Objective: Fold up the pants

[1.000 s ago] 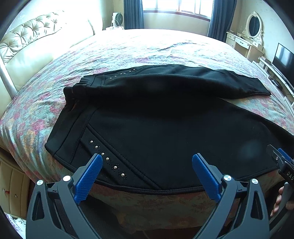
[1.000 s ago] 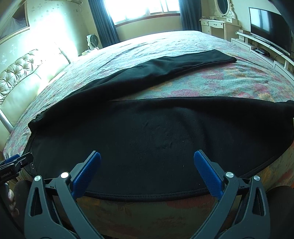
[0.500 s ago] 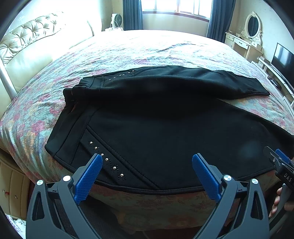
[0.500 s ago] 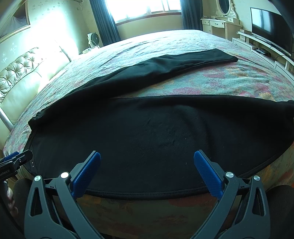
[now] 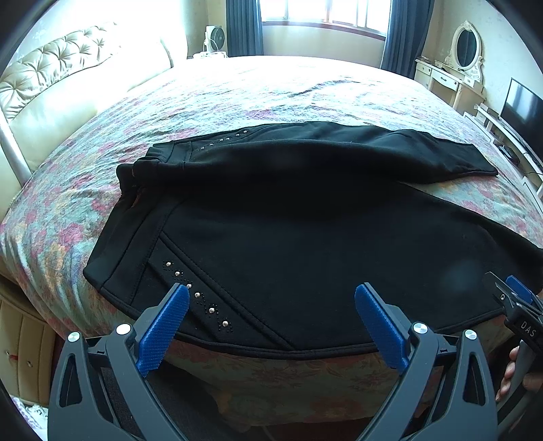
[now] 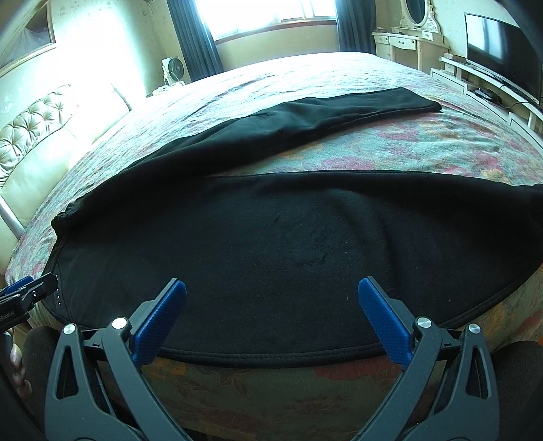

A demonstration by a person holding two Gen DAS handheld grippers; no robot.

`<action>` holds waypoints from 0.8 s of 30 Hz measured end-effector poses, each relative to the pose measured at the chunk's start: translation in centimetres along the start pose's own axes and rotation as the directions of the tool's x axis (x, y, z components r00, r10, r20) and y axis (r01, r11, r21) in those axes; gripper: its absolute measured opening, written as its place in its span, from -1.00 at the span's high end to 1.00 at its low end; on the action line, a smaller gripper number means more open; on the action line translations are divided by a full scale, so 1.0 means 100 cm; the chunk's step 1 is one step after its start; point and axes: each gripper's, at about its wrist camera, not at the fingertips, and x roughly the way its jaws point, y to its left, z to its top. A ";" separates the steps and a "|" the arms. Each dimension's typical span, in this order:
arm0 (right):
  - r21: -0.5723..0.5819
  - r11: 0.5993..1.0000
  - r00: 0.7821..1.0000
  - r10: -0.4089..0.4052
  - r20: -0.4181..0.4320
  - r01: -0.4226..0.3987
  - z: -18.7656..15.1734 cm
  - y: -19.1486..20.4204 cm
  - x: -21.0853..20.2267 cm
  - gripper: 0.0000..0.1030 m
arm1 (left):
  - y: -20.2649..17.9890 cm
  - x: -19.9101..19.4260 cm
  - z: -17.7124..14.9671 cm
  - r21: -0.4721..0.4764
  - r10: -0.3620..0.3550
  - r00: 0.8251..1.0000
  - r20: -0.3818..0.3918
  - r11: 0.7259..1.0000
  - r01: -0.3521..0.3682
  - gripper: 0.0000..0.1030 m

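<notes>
Black fabric pants (image 5: 305,244) lie spread flat on a floral quilted bedspread (image 5: 237,95), their near hem running along the bed's front edge. Nearest the left wrist camera, the left gripper (image 5: 271,315) with blue ribbed pads hangs just above that hem, fingers spread wide with nothing between them; a diagonal row of silver studs (image 5: 197,295) on the near hip panel sits just beside its left pad. In the right wrist view, the right gripper (image 6: 271,315) is likewise wide apart and holds nothing, poised over the near leg's lower edge. Each gripper shows at the margin of the other's view: the right one at the right edge (image 5: 516,305), the left one at the left edge (image 6: 23,298).

Farther in, the waistband (image 5: 142,173) lies bunched toward the left side. The far leg (image 6: 305,118) stretches away to the right, separated from the near leg by a wedge of bedspread. Beyond the bed stand a cream tufted headboard (image 5: 51,78), a small white fan (image 5: 213,35), a bright window with dark blue curtains (image 5: 244,27), a white dressing table with oval mirror (image 5: 465,47), and a flat black television (image 6: 499,44).
</notes>
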 end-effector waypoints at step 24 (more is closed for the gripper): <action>-0.058 0.997 0.996 0.055 -0.074 -0.059 0.014 0.033 0.028 -0.96 | 0.097 0.031 0.064 -0.093 -0.242 0.967 -0.081 0.968 0.234 -0.89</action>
